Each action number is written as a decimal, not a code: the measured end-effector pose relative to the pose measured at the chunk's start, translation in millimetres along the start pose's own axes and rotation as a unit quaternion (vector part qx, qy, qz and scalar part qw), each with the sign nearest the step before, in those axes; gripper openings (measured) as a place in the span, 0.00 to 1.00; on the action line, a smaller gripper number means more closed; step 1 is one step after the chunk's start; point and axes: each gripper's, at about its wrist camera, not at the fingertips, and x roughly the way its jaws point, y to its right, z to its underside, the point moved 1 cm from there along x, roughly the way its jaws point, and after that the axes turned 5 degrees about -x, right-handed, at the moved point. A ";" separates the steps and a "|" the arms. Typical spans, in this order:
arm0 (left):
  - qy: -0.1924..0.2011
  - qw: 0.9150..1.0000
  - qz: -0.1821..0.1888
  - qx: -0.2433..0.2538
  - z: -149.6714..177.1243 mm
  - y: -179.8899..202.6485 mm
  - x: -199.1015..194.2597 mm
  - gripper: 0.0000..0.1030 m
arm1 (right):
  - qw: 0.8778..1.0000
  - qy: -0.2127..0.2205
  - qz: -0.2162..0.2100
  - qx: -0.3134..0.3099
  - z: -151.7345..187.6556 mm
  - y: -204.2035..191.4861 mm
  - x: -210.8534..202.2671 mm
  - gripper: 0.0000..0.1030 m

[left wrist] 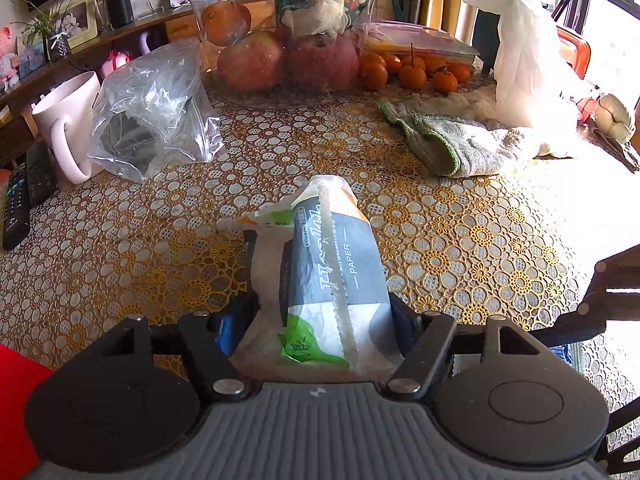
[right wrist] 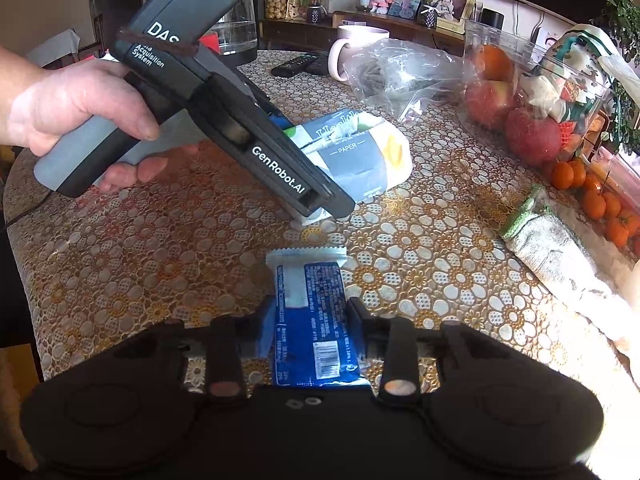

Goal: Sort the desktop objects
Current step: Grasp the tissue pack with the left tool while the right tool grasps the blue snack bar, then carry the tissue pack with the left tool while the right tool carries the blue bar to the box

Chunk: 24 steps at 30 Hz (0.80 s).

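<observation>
My left gripper [left wrist: 320,276] is shut on a soft pack of paper tissues [left wrist: 332,256], grey, white and green, held low over the lace tablecloth [left wrist: 120,240]. In the right wrist view the same pack [right wrist: 360,156] sits between the left gripper's fingers [right wrist: 320,200], tips near the cloth. My right gripper [right wrist: 310,312] is shut on a blue and white snack packet [right wrist: 308,304], held just above the table near its front edge.
A clear tub of apples and an orange [left wrist: 288,32], loose tangerines [left wrist: 412,72], a clear zip bag [left wrist: 156,120], a pink mug [left wrist: 68,124], remotes [left wrist: 20,200], a grey-green cloth [left wrist: 452,144] and a white plastic bag [left wrist: 524,64] ring the far side.
</observation>
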 end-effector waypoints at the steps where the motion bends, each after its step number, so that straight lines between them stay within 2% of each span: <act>1: 0.001 1.000 0.000 -0.001 0.4 0.3 -1.7 0.66 | 1.000 0.000 0.003 0.001 0.0 -1.5 -0.2 0.35; 10: 0.001 1.000 0.016 -0.003 9.3 4.2 -28.2 0.60 | 0.998 -0.006 0.052 0.031 1.3 -16.3 -8.0 0.35; 17: 0.015 0.999 0.031 0.000 22.2 5.4 -69.8 0.59 | 0.995 -0.008 0.079 0.066 -3.2 -27.8 -22.9 0.35; 24: 0.032 0.999 0.026 -0.003 38.7 -3.5 -122.1 0.59 | 0.993 -0.012 0.083 0.086 -13.7 -42.5 -39.9 0.35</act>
